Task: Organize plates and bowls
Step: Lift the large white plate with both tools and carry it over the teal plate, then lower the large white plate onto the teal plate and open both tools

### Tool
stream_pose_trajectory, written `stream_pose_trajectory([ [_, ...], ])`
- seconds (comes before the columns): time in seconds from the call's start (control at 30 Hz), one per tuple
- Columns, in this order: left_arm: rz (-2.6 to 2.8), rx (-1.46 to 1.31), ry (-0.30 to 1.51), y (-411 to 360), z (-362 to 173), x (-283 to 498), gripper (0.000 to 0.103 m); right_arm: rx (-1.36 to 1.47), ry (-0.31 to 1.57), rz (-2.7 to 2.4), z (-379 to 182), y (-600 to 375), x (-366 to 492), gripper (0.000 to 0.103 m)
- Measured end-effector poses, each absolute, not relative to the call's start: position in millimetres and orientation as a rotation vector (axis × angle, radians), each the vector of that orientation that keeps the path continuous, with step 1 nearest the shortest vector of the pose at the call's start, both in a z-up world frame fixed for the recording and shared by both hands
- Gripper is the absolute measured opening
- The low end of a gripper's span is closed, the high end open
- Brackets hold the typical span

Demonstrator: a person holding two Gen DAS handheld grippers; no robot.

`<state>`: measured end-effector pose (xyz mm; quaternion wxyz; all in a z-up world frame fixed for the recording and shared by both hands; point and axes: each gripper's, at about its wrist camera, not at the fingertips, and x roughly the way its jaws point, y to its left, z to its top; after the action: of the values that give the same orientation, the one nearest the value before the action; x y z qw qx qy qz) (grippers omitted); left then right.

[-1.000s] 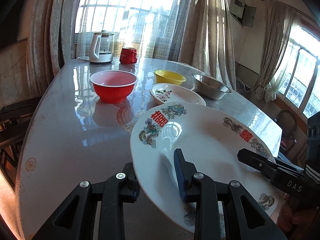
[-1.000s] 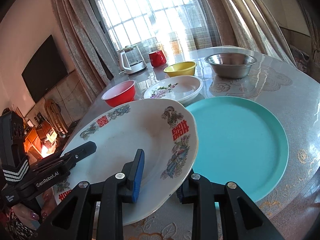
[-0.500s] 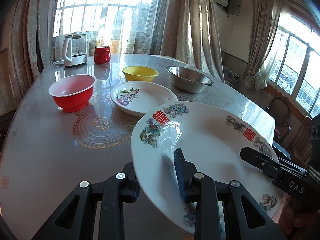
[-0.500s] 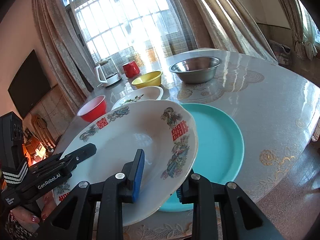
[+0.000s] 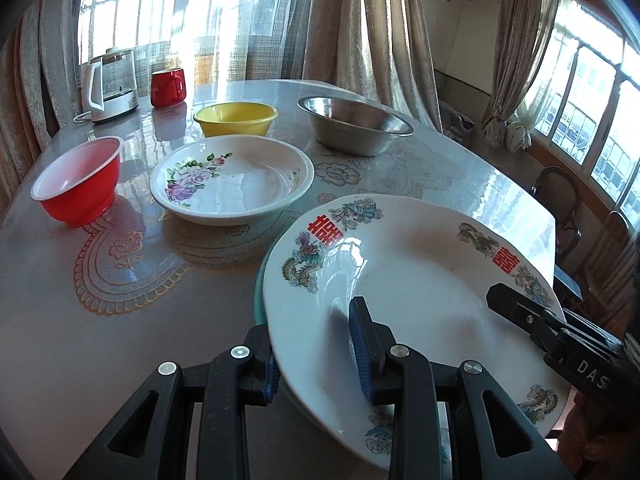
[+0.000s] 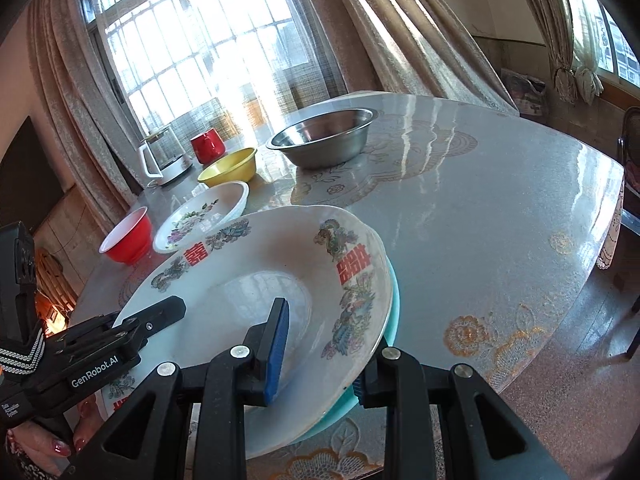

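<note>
A large white plate [image 5: 420, 300] with red characters and dragon patterns is held from both sides. My left gripper [image 5: 316, 356] is shut on its near-left rim, one blue pad on top and one below. My right gripper [image 6: 320, 364] is shut on the opposite rim of the same plate [image 6: 272, 280]. A teal plate [image 6: 394, 304] lies directly beneath, with only a thin edge showing, also seen as a teal plate sliver [image 5: 258, 300]. I cannot tell whether the two plates touch.
Farther back on the table [image 5: 100, 340] stand a red bowl [image 5: 76, 180], a floral plate [image 5: 240, 184], a yellow bowl [image 5: 236, 118], a steel bowl [image 5: 356, 124], a kettle [image 5: 110, 84] and a red mug [image 5: 168, 88]. Chairs [image 5: 560, 200] stand beyond the right edge.
Both grippers carried the large plate rightward until it came over the teal plate, which is now almost covered. Both grips stayed the same.
</note>
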<state>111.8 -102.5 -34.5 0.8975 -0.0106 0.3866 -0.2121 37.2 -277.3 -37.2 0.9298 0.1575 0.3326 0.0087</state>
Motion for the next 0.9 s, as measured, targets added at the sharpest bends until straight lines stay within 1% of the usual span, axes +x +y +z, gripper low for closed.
stream_pose_trajectory([
  [0.17, -0.437, -0.022, 0.808, -104.6, -35.9, 113.8, 0.032, 0.293, 0.679, -0.008, -41.0, -279.0, 41.6, 0.028],
  [0.27, -0.422, -0.026, 0.823, -102.0, -37.9, 113.7, 0.035, 0.263, 0.678, -0.008, -41.6, -276.3, 40.8, 0.028],
  [0.33, -0.421, -0.021, 0.821, -101.1, -38.0, 111.8, 0.035, 0.243, 0.686, -0.008, -41.7, -273.7, 39.8, 0.030],
  [0.73, -0.429, 0.037, 0.775, -96.4, -32.7, 93.0, 0.034, 0.334, 0.689, 0.012, -41.0, -291.0, 25.9, 0.030],
  [0.9, -0.420, 0.046, 0.759, -91.3, -29.0, 82.3, 0.035, 0.316, 0.665, -0.011, -34.7, -294.7, 16.1, 0.030],
])
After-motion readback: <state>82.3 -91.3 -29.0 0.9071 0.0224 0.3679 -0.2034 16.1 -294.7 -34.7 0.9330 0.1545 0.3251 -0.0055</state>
